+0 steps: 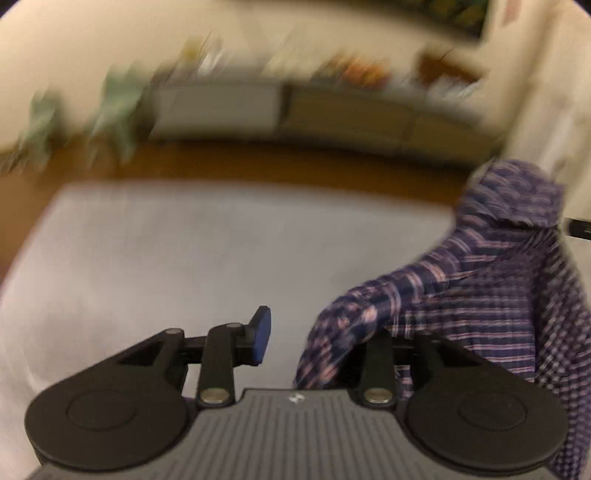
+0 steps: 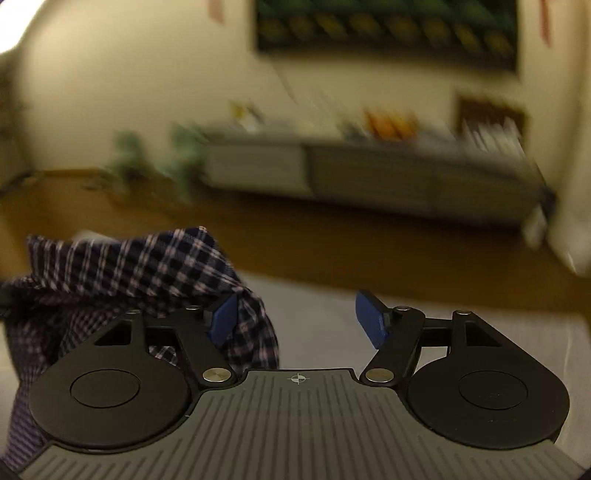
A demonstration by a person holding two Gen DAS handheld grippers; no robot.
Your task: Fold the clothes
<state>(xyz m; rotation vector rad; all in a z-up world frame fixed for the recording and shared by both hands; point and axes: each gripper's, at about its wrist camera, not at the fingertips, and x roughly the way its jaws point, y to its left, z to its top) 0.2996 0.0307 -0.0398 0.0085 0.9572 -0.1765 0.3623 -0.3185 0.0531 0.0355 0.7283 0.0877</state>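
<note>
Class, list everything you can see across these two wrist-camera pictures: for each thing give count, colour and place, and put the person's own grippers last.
Checked shirt: one, dark blue with pale pink lines, bunched up on the right of the left wrist view, draped over that gripper's right finger.
Table surface: one, pale grey, under both grippers.
Floor: brown, beyond the table.
Sideboard: one, grey and beige, against the far wall, blurred clutter on top.
Plants: green, blurred, left of the sideboard; number unclear.
Wall picture: one, dark green and yellow, above the sideboard.
Left gripper: black with blue pads, partly open; cloth hides one finger.
Right gripper: black with blue pads, open; cloth lies against its left pad.
</note>
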